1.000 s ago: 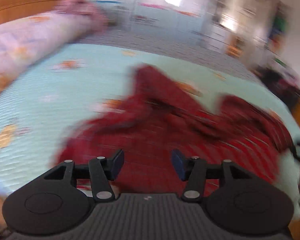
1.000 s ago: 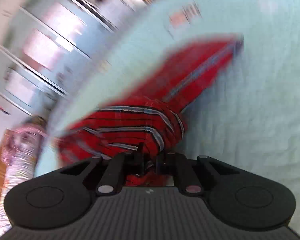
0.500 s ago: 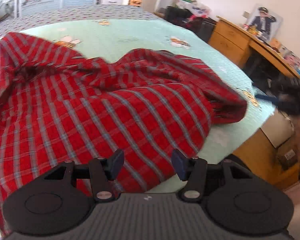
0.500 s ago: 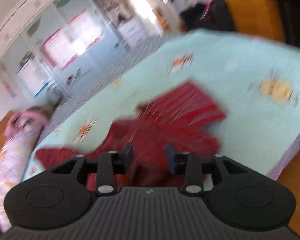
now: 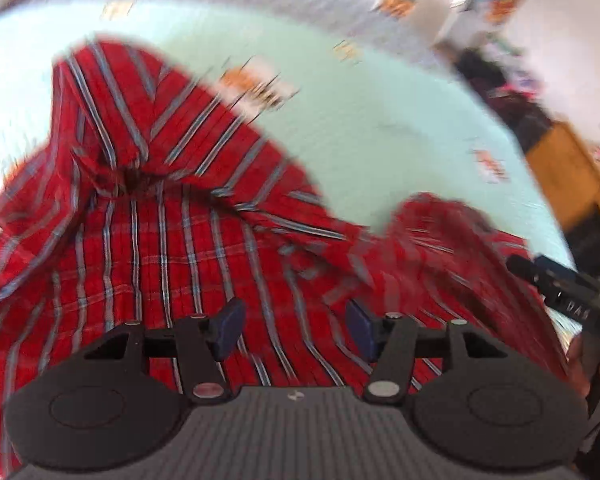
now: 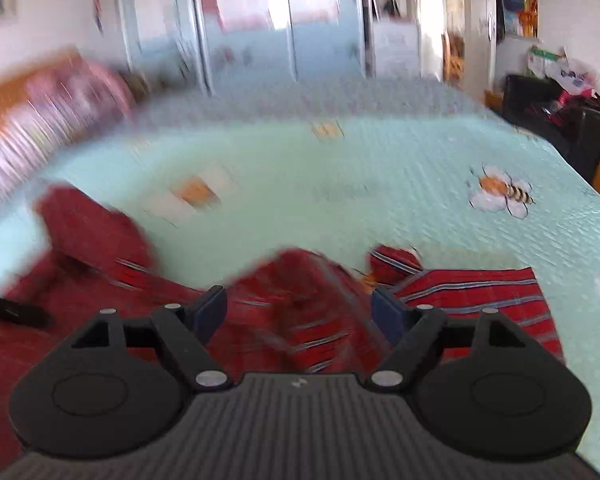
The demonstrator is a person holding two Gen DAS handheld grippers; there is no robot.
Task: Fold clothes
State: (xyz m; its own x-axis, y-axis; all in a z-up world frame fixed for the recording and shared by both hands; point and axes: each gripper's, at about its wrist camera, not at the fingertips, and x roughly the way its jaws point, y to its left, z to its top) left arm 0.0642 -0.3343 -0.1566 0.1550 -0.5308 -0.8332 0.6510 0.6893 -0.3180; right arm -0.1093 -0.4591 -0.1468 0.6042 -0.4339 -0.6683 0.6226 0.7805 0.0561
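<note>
1. A red plaid cotton shirt (image 5: 172, 264) lies rumpled and spread on the bed's pale mint quilted bedspread (image 5: 380, 128), near the bed's front edge, with one bunched part rising to a peak towards the far left.
2. The left gripper (image 5: 296, 326) hangs above the shirt with its jaws parted and nothing between the blue pads; the cloth shows below the gap.
3. The right gripper (image 6: 299, 310) has just been opening its jaws; they now stand wide, and a blurred ridge of the shirt (image 6: 312, 304) shows between and beyond them, free of the pads.
4. In the left wrist view, the right gripper's black body (image 5: 572, 296) appears at the right edge, over the shirt's right side.
5. A bee print (image 6: 500, 194) marks the bedspread beyond the shirt.
6. A pink patterned bolster (image 6: 48, 116) lies at the far left.
</note>
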